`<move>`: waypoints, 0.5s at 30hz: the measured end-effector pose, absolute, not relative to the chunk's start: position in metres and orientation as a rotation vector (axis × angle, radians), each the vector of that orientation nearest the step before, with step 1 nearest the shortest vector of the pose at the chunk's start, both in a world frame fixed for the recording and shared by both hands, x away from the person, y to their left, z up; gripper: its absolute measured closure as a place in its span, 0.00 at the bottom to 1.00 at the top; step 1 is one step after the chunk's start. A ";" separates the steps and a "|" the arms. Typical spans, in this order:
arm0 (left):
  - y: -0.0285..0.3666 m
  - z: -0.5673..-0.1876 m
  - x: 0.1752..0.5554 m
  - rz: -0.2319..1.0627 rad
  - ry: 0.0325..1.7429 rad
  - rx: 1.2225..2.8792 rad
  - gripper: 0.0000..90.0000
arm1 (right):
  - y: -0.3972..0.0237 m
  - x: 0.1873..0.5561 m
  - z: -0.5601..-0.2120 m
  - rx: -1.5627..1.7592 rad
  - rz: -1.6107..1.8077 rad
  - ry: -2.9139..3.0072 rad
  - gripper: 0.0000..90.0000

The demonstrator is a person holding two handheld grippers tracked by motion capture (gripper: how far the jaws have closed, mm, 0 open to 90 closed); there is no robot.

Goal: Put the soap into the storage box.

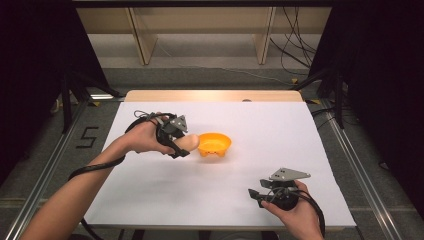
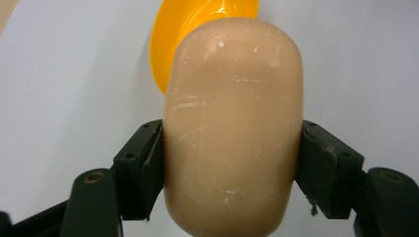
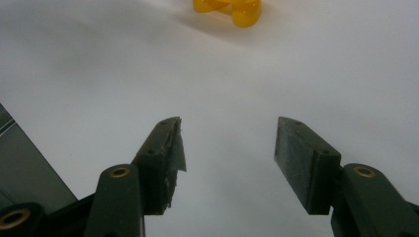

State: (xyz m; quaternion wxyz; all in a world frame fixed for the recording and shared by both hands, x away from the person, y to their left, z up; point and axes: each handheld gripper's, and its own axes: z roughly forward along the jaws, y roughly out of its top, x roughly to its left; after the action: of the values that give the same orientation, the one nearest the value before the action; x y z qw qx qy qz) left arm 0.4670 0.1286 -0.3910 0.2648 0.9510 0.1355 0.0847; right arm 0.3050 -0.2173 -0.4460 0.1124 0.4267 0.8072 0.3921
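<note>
A: What does the left hand-held gripper [image 1: 181, 145] hold?

B: It is clamped on a tan bread roll [image 1: 188, 143]. In the left gripper view the two black jaws press on both sides of the roll [image 2: 232, 128]. The roll is smooth and rounded, with small pale scratches.

A: Where is the roll?

B: It is lifted a little over the white desk [image 1: 260, 125], a bit toward nine o'clock from the middle. Its far end is just beside the orange bowl [image 1: 215, 144], at the bowl's nine o'clock side. In the left gripper view the bowl [image 2: 168, 44] peeks out behind the top of the roll.

A: And the bowl?

B: It sits on the desk near the middle, open side up.

A: What about the right hand-held gripper [image 1: 256, 195]?

B: It is down at about five o'clock on the desk, well apart from the bowl. Its jaws are spread wide with nothing in them. In the right gripper view the white desk [image 3: 227, 98] shows between them, and the orange bowl [image 3: 227, 7] is far off at twelve o'clock.
</note>
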 end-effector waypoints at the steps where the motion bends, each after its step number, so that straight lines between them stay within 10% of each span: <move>1: 0.128 -0.391 0.468 0.235 0.356 2.572 0.36 | -0.217 0.305 -0.446 1.253 1.152 2.368 0.49; 15: 0.122 -0.387 0.472 0.236 0.340 2.583 0.36 | -0.217 0.304 -0.445 1.272 1.160 2.350 0.49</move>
State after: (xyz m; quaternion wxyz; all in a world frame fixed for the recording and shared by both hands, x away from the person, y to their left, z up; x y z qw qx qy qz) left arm 0.4716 0.1218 -0.3874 0.2596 0.9536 0.1256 0.0870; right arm 0.3043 -0.2169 -0.4453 0.1141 0.4339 0.8013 0.3957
